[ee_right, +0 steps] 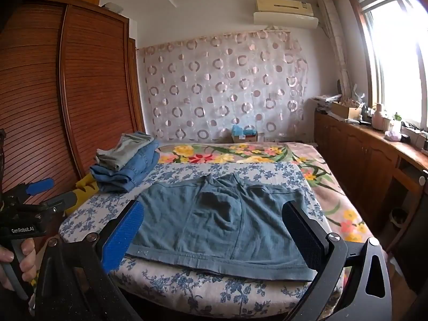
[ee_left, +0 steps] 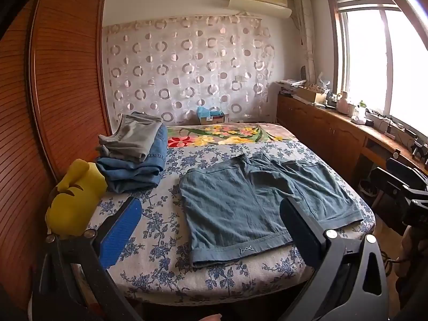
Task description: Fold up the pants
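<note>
Crinkled teal shorts (ee_left: 256, 200) lie flat, mid-frame, on the bed's (ee_left: 165, 275) blue-floral sheet, both left tongs (ee_left: 211, 230) and right tongs (ee_right: 214, 230) gaping wide, empty.

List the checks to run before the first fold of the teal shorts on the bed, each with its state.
1. Teal shorts spread flat, unfolded: ok.
2. Left gripper open, nothing between its fingers: ok.
3. Right gripper open, empty: ok.
4. Folded pile apart from the shorts: ok.
5. Yellow plush off the shorts: ok.
6. Near hem within reach: cannot tell.
</note>
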`<state>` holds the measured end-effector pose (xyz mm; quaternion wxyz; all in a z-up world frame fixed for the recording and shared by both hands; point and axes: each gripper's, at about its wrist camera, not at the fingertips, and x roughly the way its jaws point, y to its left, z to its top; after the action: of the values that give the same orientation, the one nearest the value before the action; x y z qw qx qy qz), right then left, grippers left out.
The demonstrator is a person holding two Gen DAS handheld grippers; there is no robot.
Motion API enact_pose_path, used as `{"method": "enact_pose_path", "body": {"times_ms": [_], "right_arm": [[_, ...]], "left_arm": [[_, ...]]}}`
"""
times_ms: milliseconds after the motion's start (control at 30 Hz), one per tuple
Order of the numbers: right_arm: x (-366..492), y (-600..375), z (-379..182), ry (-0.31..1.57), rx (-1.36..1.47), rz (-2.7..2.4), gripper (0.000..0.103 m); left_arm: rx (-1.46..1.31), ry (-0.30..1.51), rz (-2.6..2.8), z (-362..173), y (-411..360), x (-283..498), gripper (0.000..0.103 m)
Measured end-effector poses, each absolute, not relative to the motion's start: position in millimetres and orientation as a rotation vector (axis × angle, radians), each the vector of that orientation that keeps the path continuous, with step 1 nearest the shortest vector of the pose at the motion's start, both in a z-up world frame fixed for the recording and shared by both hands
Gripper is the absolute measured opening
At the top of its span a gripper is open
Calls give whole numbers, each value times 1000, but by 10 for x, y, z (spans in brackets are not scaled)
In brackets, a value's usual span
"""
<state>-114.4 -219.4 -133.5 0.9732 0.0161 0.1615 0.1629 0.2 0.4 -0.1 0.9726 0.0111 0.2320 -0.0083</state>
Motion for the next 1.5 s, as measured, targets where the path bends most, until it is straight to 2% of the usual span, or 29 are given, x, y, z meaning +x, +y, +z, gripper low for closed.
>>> {"method": "enact_pose_path", "body": {"times_ms": [1500], "right_arm": [[-1170,-2185,-1311,303,33,334,103]], "left_arm": [[13,458,-15,66,20,-3,103]]}}
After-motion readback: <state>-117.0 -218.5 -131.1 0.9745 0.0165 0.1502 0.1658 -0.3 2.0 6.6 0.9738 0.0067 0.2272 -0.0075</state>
